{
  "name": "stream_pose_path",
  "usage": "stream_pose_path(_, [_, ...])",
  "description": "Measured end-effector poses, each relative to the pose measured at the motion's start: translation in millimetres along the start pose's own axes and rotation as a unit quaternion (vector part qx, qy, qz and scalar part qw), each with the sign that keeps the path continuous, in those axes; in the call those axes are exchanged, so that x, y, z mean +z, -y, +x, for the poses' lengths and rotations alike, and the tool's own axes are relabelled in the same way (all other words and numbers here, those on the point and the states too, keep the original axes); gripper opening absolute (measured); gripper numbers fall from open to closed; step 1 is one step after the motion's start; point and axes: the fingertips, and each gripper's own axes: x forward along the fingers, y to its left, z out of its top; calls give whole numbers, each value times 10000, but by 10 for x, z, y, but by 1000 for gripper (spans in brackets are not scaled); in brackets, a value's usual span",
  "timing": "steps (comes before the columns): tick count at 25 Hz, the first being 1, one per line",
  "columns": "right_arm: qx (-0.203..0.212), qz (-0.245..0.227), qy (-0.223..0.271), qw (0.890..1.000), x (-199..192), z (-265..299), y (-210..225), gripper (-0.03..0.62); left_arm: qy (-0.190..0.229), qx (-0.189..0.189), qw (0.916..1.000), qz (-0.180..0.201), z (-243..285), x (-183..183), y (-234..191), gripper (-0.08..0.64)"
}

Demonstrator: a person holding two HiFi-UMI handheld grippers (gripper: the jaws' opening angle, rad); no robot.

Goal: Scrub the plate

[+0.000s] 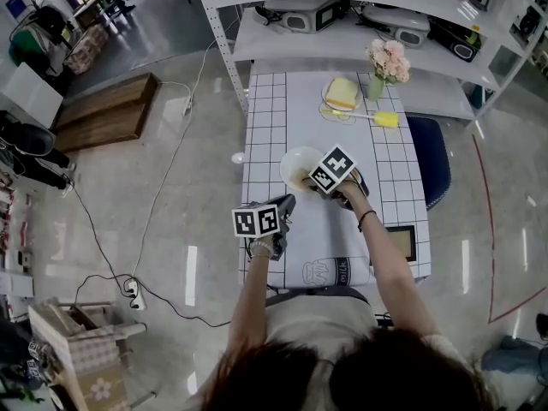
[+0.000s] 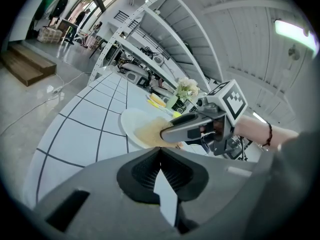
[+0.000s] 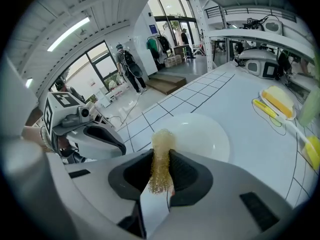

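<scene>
A white plate (image 1: 297, 166) (image 2: 131, 125) (image 3: 202, 135) lies on the grid-patterned tablecloth. My right gripper (image 1: 315, 184) (image 3: 161, 153) is shut on a golden mesh scourer (image 3: 161, 164) (image 2: 149, 133), whose tip sits over the plate's near rim. Just short of the plate on its left, my left gripper (image 1: 285, 205) (image 2: 161, 153) is shut with nothing between its jaws. It does not touch the plate. In the left gripper view the right gripper (image 2: 197, 126) reaches in from the right, over the plate.
At the table's far end are a yellow sponge (image 1: 341, 92) (image 3: 280, 101) on a small dish, a yellow-handled brush (image 1: 377, 118) and a vase of flowers (image 1: 387, 62). A blue chair (image 1: 432, 157) stands to the table's right. Shelves (image 1: 360, 24) rise behind the table.
</scene>
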Motion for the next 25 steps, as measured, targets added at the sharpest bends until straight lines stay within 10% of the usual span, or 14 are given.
stream_pose_path(25, [155,13,340,9993,311,207,-60,74,77,85,9999,-84,-98,38,-116,11])
